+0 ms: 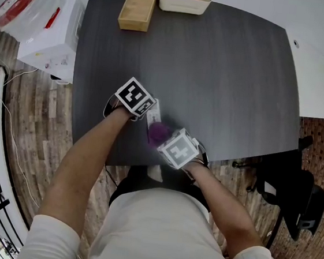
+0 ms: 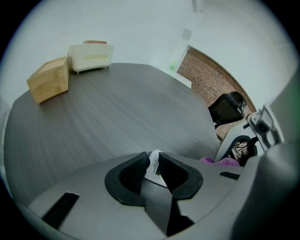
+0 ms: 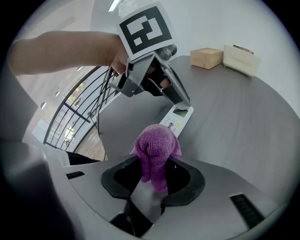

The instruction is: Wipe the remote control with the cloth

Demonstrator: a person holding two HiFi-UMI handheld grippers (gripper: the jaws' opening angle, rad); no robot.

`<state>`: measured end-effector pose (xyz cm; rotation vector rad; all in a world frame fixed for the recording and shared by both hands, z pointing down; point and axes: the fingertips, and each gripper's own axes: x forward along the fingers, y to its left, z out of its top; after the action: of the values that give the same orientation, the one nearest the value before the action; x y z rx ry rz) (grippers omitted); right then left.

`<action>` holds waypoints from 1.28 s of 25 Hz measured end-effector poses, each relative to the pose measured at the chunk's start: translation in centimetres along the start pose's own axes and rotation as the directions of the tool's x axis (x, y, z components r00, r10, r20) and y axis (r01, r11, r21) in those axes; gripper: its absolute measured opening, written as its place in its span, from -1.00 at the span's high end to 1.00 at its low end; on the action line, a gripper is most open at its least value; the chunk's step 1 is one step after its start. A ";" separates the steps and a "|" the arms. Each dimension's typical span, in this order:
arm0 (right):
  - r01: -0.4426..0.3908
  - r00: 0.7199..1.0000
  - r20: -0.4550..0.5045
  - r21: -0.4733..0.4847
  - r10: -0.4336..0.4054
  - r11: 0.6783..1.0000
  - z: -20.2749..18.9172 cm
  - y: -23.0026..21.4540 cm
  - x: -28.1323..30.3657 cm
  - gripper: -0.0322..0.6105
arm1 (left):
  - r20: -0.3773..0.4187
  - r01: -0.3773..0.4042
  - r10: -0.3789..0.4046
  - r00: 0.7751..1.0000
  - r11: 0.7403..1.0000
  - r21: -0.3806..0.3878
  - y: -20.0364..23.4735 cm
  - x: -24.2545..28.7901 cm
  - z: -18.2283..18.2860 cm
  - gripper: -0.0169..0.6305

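Remote control [image 3: 178, 118], far end clamped in left gripper [image 2: 154, 158] jaws, points lengthwise toward the right gripper [image 3: 156, 163], whose jaws pinch the cloth [image 3: 157, 144] over its near end

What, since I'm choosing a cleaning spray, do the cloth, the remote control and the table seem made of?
The cloth: purple, fuzzy looped pile, likely microfibre or terry. The remote control: white, smooth hard shell with small buttons, probably plastic. The table: dark grey, matte, fine streaked grain, perhaps wood-look laminate.
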<state>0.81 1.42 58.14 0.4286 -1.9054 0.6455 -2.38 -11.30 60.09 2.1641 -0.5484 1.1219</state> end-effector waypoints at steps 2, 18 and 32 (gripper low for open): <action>-0.011 1.000 -0.025 -0.001 0.011 1.000 -1.2 0.4 -0.2 0.49 | 0.005 0.002 -0.002 1.000 1.000 -0.002 0.0 0.0 0.0 0.71; -0.018 1.000 0.003 0.143 0.018 0.990 -3.9 -1.1 -1.6 0.49 | 0.116 -0.025 0.029 0.993 0.999 -0.039 0.4 -0.8 -0.7 0.72; 0.023 0.978 0.193 0.294 -0.083 0.956 -1.3 -5.5 -2.8 0.49 | 0.502 0.103 0.151 0.852 0.891 -0.442 -1.7 -6.5 -2.9 0.72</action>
<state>5.93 -2.13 57.29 0.7565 -1.9889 0.8783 -6.60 -7.56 55.37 2.0175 -0.9762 0.3244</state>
